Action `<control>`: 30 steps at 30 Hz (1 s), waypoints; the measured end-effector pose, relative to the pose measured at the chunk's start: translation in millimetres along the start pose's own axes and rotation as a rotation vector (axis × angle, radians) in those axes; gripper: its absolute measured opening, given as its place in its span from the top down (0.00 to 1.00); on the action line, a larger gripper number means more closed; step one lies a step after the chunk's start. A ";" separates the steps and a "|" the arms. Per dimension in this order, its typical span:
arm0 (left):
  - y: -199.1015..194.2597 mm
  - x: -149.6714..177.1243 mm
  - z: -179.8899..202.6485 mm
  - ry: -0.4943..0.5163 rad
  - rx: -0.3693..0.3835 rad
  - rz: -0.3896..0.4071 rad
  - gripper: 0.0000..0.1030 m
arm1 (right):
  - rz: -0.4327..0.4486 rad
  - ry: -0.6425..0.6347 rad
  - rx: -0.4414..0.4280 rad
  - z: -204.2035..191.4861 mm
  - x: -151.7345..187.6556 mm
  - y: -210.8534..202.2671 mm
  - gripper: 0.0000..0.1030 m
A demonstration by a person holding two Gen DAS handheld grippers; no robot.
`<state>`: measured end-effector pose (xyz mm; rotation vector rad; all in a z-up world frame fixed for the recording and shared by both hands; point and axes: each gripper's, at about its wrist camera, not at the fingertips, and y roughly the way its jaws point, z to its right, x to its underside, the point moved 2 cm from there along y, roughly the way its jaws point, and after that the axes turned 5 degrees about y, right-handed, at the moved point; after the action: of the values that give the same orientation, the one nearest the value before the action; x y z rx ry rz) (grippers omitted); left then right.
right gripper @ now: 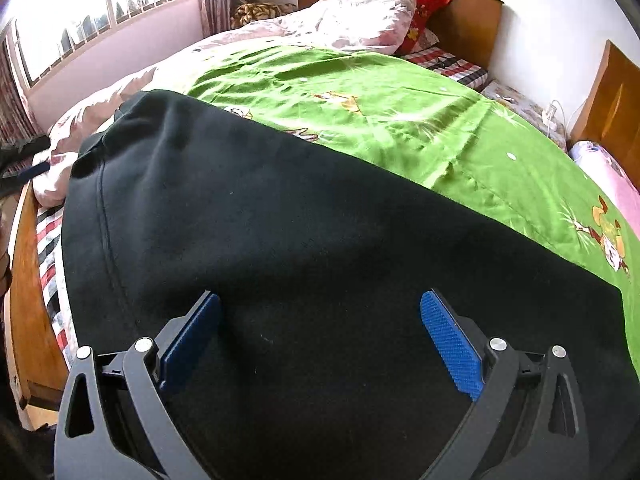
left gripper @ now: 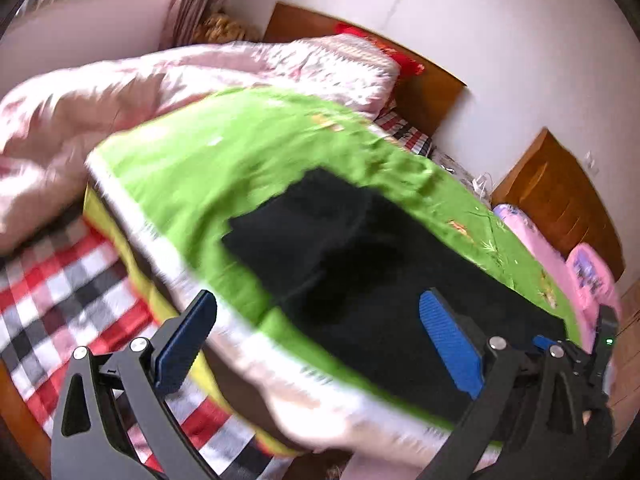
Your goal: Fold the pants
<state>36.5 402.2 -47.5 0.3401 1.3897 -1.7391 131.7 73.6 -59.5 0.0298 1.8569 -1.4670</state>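
Note:
Black pants [left gripper: 360, 280] lie spread on a green quilt [left gripper: 240, 160] on the bed. In the left wrist view my left gripper [left gripper: 320, 340] is open and empty, over the quilt's near edge and the pants' left part; this view is blurred. The other gripper [left gripper: 576, 344] shows at the right edge over the pants. In the right wrist view the pants [right gripper: 280, 240] fill the lower frame, and my right gripper [right gripper: 320, 340] is open and empty just above them. The green quilt [right gripper: 400, 100] lies beyond.
A pink duvet [left gripper: 120, 92] is bunched at the bed's far left. A red plaid sheet [left gripper: 60, 280] covers the mattress below the quilt. The wooden headboard [right gripper: 460, 12], red pillow [right gripper: 424, 4] and window [right gripper: 80, 28] are behind. A pink bundle [left gripper: 560, 264] lies on the right.

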 end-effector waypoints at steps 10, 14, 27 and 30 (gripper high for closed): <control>70.6 14.7 -25.7 -0.287 0.325 -0.163 0.14 | 0.000 0.020 -0.028 2.1 0.0 1.2 0.05; 92.9 15.0 -21.1 -0.333 0.375 -0.175 0.14 | 0.002 0.021 -0.029 2.7 0.7 0.3 0.05; 106.6 -9.9 -29.9 -0.347 0.343 -0.102 0.25 | 0.001 0.017 -0.025 2.6 0.9 0.3 0.05; 112.6 -15.6 -28.4 -0.345 0.354 -0.063 0.23 | 0.001 0.015 -0.022 2.3 1.3 -0.2 0.05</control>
<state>122.1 433.5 -121.0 0.1740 0.8555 -1.9878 131.9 71.0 -60.2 0.0314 1.8846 -1.4491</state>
